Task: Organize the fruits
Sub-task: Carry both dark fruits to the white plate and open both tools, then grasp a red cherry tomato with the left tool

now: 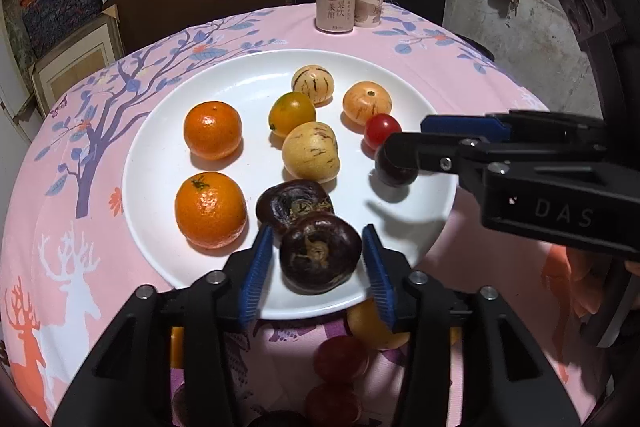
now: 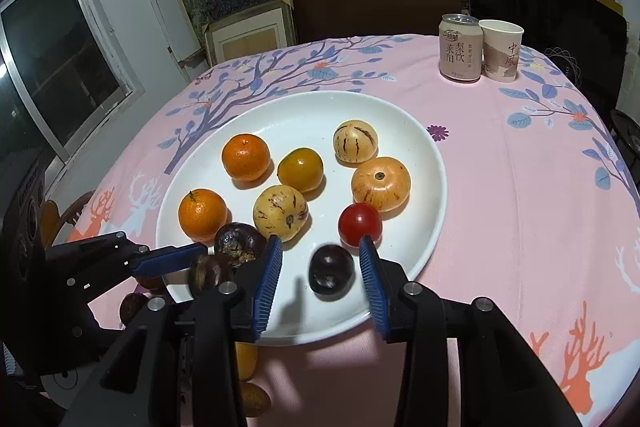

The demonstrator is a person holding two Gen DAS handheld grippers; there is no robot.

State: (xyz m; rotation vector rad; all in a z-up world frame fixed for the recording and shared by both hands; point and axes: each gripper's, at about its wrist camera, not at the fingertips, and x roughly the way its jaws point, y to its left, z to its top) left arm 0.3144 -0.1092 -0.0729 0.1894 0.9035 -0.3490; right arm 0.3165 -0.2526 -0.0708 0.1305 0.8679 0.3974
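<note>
At the near rim of the white plate (image 1: 160, 163), my left gripper (image 1: 318, 261) stands open around a dark water chestnut (image 1: 320, 253), pads clear of it. It looks hard, light and smooth-skinned, best taken across its widest middle. My right gripper (image 2: 320, 269) straddles a small dark fruit (image 2: 331, 274), also loose. Only the left view shows grapes (image 1: 340, 363) below the rim.

Both wrist views look steeply down, close over the shared white plate (image 1: 160, 163), seemingly from neighbouring sides.
</note>
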